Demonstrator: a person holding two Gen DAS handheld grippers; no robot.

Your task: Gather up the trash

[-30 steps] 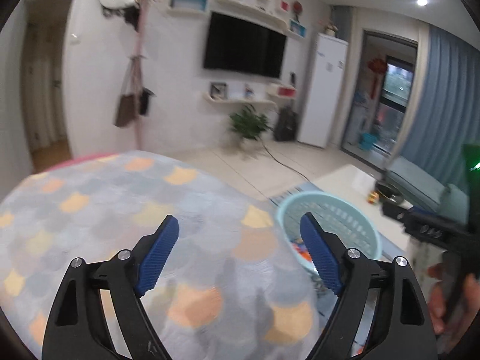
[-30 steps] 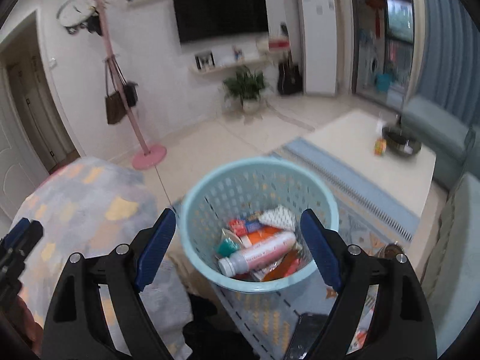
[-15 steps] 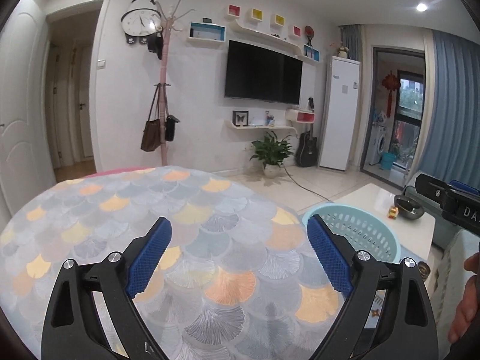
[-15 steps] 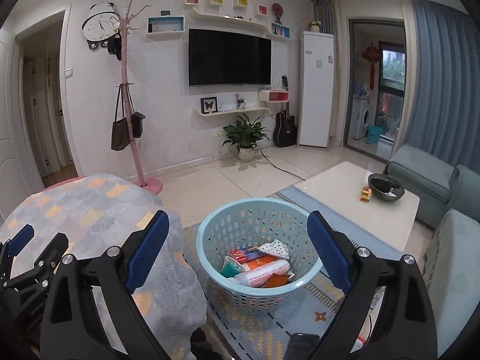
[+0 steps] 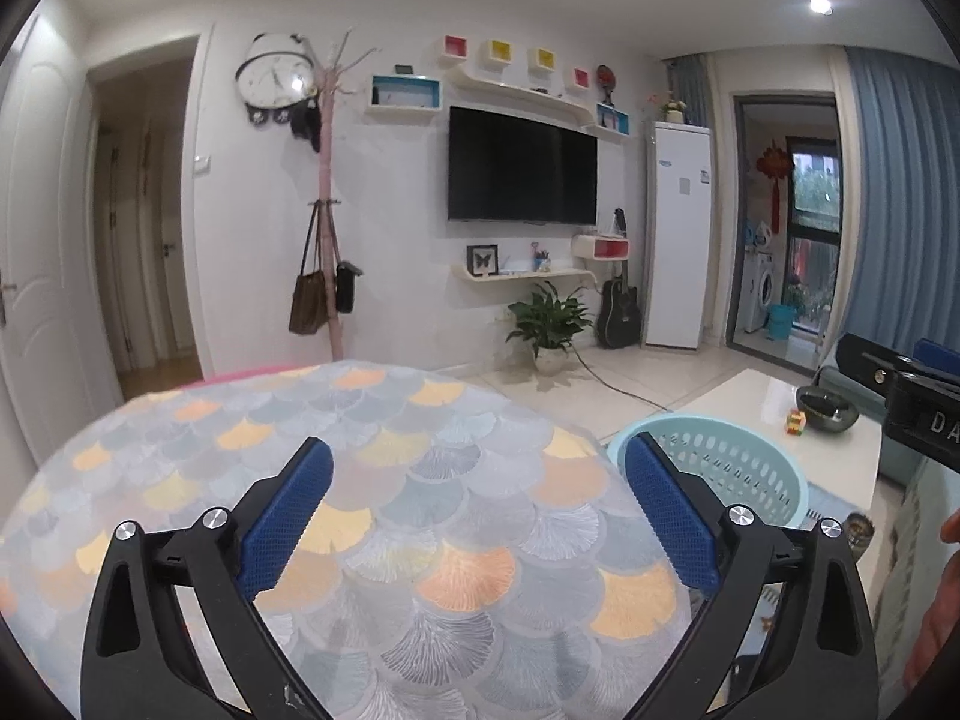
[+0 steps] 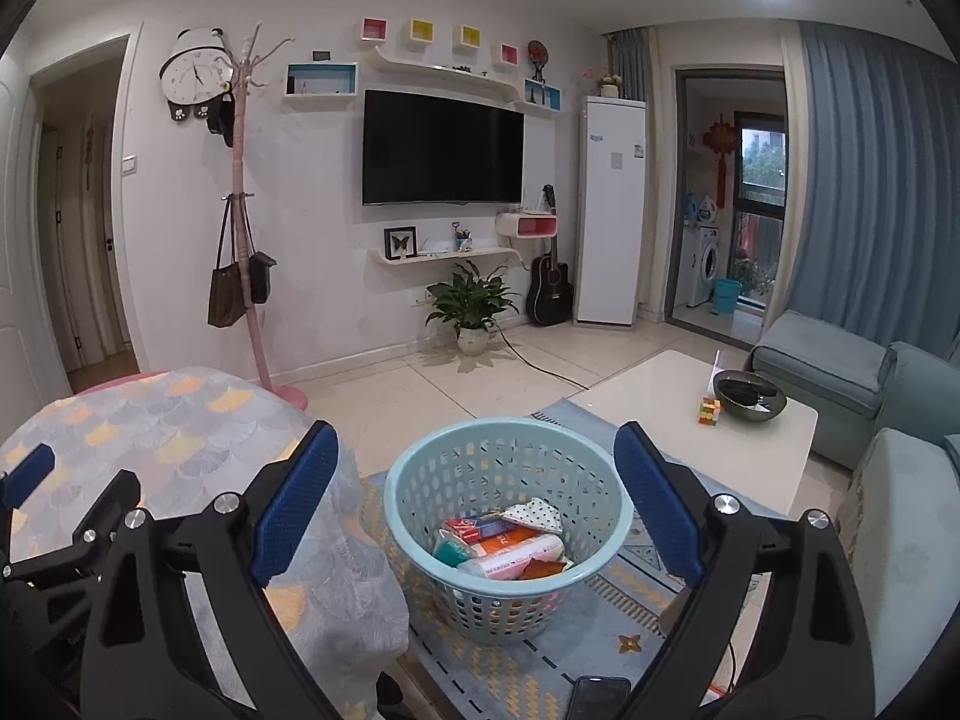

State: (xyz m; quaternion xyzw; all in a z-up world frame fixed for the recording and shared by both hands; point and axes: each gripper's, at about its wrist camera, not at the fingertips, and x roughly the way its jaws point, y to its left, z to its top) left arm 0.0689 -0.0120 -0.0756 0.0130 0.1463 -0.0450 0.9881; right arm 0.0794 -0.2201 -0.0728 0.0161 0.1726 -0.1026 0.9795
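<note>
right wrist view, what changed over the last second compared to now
The right gripper has risen and pulled back from just over the light blue basket, so the basket now sits lower and farther ahead. The left gripper tilted up likewise over the patterned tablecloth. Nothing was grabbed or released: both stay open and empty, and the trash lies unchanged in the basket.
</note>
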